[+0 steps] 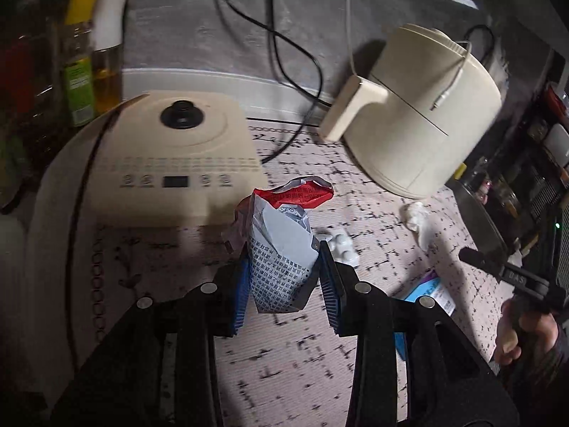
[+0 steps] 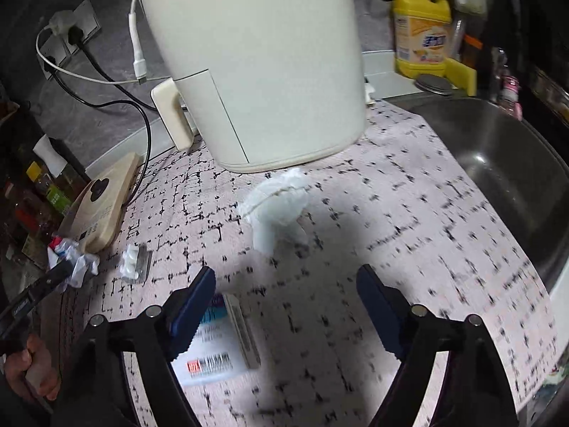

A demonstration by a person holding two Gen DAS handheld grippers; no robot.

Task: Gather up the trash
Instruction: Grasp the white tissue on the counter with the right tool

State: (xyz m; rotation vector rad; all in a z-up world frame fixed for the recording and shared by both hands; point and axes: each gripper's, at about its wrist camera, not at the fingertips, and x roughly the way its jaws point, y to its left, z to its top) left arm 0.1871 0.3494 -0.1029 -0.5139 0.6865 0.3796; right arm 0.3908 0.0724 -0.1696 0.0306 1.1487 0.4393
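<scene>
The left gripper (image 1: 284,277) pinches a crumpled red-and-white wrapper (image 1: 284,245) between its blue pads, lifted above the patterned mat (image 1: 284,373); the right gripper (image 2: 286,306) stands wide with nothing between its jaws, over a blue-and-white box (image 2: 213,352); a crumpled white tissue (image 2: 277,210) lies just ahead, beside the cream air fryer (image 2: 256,64); a blister pack of pills (image 2: 133,263) rests nearby.

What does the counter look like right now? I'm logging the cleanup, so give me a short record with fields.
left gripper: shut on crumpled wrapper
right gripper: open, nothing between the fingers
tissue: on patterned mat, ahead of right gripper
blister pack: on mat, near wrapper
blue box: flat on mat, under right gripper
air fryer: behind tissue
</scene>
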